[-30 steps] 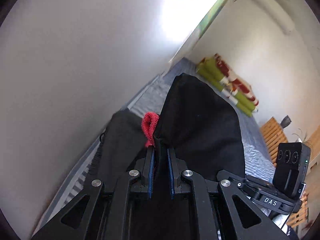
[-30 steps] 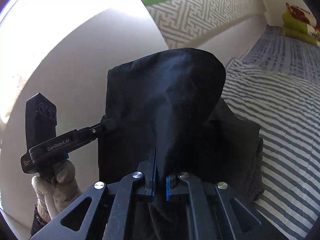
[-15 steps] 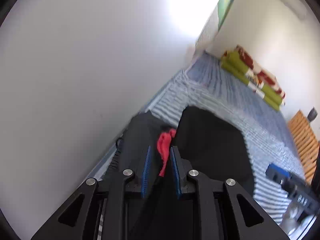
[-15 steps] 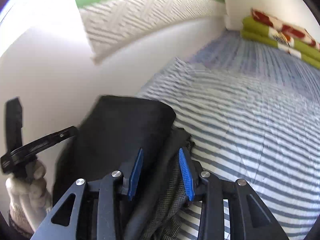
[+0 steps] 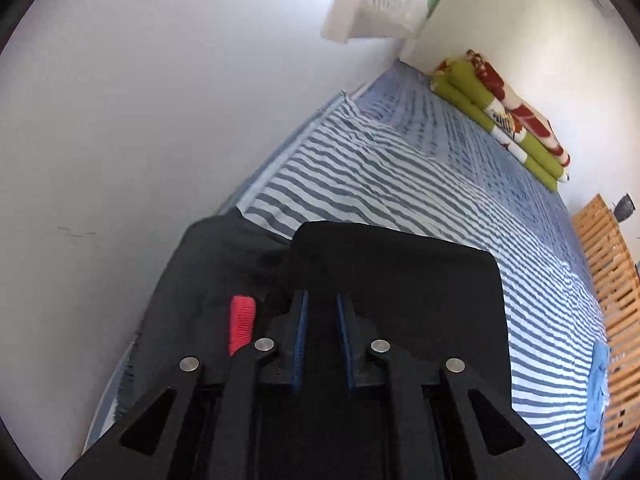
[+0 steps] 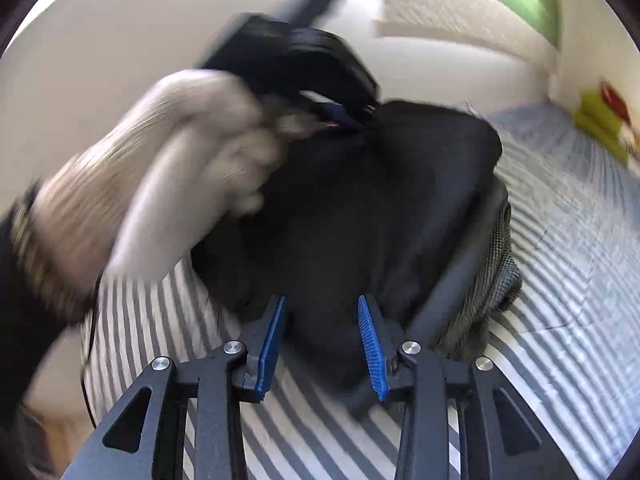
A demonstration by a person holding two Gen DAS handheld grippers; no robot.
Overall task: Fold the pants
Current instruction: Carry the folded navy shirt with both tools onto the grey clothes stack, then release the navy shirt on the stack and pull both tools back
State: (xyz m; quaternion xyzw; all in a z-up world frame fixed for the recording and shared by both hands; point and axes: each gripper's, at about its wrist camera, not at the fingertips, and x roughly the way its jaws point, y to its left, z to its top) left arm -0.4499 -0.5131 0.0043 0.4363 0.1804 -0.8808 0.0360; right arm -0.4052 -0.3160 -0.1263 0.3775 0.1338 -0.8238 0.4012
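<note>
The black pants (image 5: 400, 280) lie folded flat on the striped sheet (image 5: 400, 168), beside the wall. My left gripper (image 5: 322, 296) hovers over their near part with a narrow gap between the blue pads. Its jaws are closing, and black cloth shows flat through the gap with nothing pinched. A red tag (image 5: 241, 318) lies on the cloth just left of it. In the right wrist view my right gripper (image 6: 322, 344) stands open over the near edge of the pants (image 6: 360, 208). A blurred gloved hand (image 6: 192, 152) holds the left gripper (image 6: 352, 120) at the far edge.
A white wall (image 5: 160, 120) runs along the bed's left side. A rolled green and red blanket (image 5: 504, 120) lies at the far end, wooden slats (image 5: 612, 280) at the right, a light blue cloth (image 5: 598, 392) near them. Grey mesh lining (image 6: 492, 272) sticks out at the pants' right side.
The raised fold has come down and lies flat on the bed. My right jaws opened and let go. The red tag went from between my left pads to their left.
</note>
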